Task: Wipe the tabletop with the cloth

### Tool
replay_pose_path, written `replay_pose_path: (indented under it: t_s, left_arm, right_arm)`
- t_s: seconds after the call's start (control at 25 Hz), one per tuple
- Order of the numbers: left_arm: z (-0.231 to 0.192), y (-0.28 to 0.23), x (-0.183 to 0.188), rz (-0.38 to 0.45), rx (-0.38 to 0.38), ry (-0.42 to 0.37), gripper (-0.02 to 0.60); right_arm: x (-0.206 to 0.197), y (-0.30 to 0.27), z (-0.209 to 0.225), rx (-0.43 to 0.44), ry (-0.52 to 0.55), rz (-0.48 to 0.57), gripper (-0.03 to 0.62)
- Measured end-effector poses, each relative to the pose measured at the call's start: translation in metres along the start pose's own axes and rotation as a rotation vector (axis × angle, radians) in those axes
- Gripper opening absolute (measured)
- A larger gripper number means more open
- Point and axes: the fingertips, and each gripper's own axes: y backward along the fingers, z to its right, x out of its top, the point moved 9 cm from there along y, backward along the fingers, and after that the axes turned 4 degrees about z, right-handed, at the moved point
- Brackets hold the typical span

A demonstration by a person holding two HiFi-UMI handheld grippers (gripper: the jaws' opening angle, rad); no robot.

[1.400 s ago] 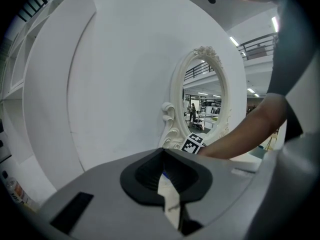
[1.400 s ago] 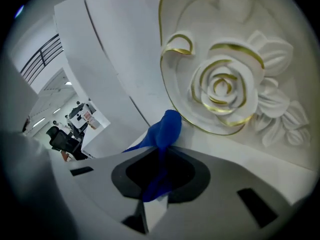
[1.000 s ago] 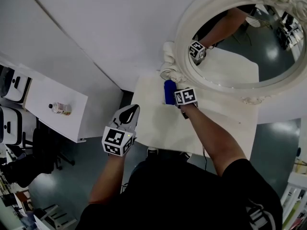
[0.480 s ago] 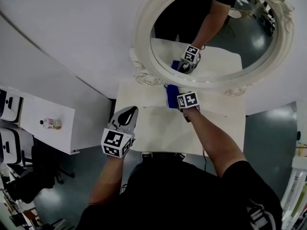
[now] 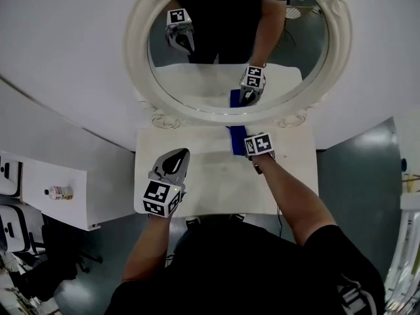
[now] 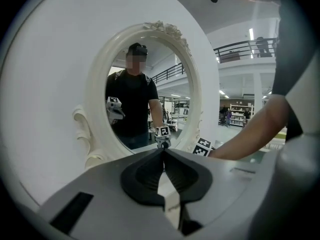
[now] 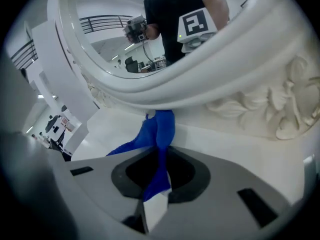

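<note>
A blue cloth (image 5: 236, 140) lies on the white tabletop (image 5: 210, 176) against the foot of the round mirror, and my right gripper (image 5: 249, 151) is shut on it. In the right gripper view the blue cloth (image 7: 157, 134) runs from between the closed jaws toward the mirror frame. My left gripper (image 5: 176, 157) hovers over the table's left part, jaws shut with nothing between them. In the left gripper view the left gripper (image 6: 163, 154) points at the mirror.
A large round mirror with an ornate white frame (image 5: 141, 77) stands at the table's back edge and reflects both grippers. A white side desk (image 5: 39, 189) at the left holds a small bottle (image 5: 59, 192). Dark floor surrounds the table.
The head view has swung left and tilted up, so the mirror and table now sit central. The right gripper still holds the cloth at the mirror's foot. The left gripper has kept its pose.
</note>
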Motion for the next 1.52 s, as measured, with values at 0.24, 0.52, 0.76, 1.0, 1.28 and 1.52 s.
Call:
replay_pose_path:
  t_s: [0.24,0.52,0.76,1.0,1.28,1.52]
  left_arm:
    - [0.034,-0.04,0.014,0.015,-0.059,-0.015,0.012]
    - [0.07,-0.076,0.016,0.01,-0.107,-0.019,0.012]
    - [0.097,-0.103,0.021,0.007,-0.149,-0.029,0.012]
    - [0.113,-0.121,0.026,0.005,-0.168,-0.042,0.012]
    - [0.12,-0.125,0.024,-0.005,-0.171,-0.043,0.012]
    - [0.112,-0.118,0.025,0.003,-0.167,-0.046,0.012]
  right_arm:
    - [-0.019,0.038,0.064,-0.062,-0.055,0.012,0.043]
    - [-0.044,0.075,0.129,-0.117,-0.12,0.026,0.043]
    - [-0.06,0.105,0.179,-0.179,-0.142,0.03,0.043]
    - [-0.073,0.128,0.222,-0.234,-0.184,0.037,0.043]
    - [-0.078,0.137,0.237,-0.25,-0.201,0.051,0.043]
    - [-0.072,0.141,0.229,-0.271,-0.205,0.064,0.041]
